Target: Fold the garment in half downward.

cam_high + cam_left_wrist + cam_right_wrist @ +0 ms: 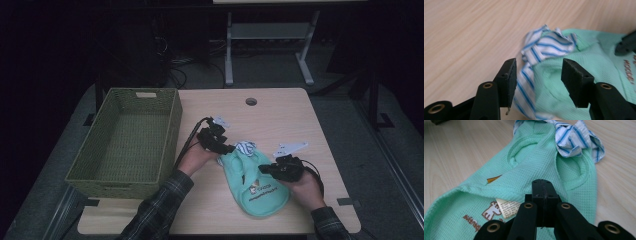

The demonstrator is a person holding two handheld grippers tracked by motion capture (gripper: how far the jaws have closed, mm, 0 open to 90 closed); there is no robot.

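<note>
Status: the work in hand looks like folding or tidying a small green garment, prob. for stowing in the wicker basket. Judged early-to-mid stage.

Item location: garment lies flat on the bench, approx. 5 o'clock from bench centre, near the front edge. Its striped blue-white collar sits bunched at the garment's 11 o'clock end. Printed logo faces up.

Left gripper: jaws apart, nothing pinched. Pads stand either side of the collar/neck area w/o pressing on it; fabric lies beyond and between them. Positioned at the garment's 10 o'clock corner.

Right gripper: jaws fully together, at the garment's 3 o'clock edge. In the right gripper view the closed tips rest at a fold of green fabric, with a white care label just beside them; whether cloth is pinched between the pads cannot be told.

Done: garment spread on bench, roughly flat.
Left: neat fold not yet formed; collar still crumpled; basket, at 9 o'clock of the garment and well apart, holds nothing visible. Transfer remains.
</note>
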